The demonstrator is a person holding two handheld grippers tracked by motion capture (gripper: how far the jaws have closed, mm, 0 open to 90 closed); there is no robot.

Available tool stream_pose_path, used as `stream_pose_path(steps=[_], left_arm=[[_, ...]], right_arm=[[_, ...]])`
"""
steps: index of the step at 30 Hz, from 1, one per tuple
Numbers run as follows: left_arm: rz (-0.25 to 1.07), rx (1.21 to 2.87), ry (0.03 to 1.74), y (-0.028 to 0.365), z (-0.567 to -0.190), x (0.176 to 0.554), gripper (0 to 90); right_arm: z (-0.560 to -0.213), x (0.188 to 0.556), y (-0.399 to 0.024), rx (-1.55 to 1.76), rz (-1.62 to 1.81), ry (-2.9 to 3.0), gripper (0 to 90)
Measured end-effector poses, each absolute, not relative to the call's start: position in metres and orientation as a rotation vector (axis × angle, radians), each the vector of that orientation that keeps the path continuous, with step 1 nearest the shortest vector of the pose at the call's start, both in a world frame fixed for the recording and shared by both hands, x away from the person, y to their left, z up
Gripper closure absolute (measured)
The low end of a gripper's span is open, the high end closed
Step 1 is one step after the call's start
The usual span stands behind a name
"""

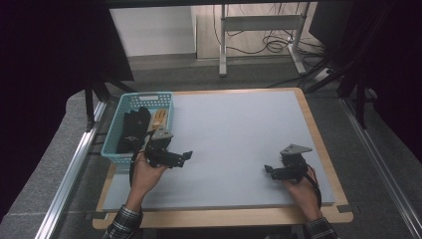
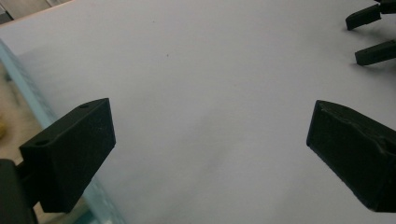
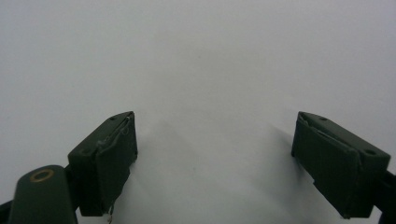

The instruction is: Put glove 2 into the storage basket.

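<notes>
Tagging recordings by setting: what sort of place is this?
Probably a lab recording bench: a grey-topped table framed by black curtains, hand-held grippers, left gripper, and loose cables on the floor.

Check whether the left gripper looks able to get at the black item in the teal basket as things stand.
Probably yes: the left gripper hangs open just beside the basket, whose top is open, and nothing covers the black item.

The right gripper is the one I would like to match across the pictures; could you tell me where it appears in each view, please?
High view: the right gripper sits low at the right, in the person's hand, jaws apart, pointing left.
Left gripper view: its two jaw tips enter at the top right corner.
Right gripper view: its own jaws rise from the bottom corners, open.
Shared landmark: the grey mat beneath it.
</notes>
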State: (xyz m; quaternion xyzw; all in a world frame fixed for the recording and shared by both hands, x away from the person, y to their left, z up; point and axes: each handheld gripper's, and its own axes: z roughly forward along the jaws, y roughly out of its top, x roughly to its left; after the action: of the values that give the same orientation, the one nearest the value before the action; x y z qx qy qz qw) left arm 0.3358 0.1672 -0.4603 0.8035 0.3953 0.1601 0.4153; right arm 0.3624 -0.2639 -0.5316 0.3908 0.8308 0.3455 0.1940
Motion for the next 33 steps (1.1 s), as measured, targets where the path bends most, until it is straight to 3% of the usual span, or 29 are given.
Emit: stream_pose_path(steps=[33], left_arm=[[0.301, 2.014, 0.879, 0.124, -0.488, 0.334, 1.0]], right_arm=[[-0.532, 0.362, -0.264, 1.096, 0.969, 2.329, 14.0]])
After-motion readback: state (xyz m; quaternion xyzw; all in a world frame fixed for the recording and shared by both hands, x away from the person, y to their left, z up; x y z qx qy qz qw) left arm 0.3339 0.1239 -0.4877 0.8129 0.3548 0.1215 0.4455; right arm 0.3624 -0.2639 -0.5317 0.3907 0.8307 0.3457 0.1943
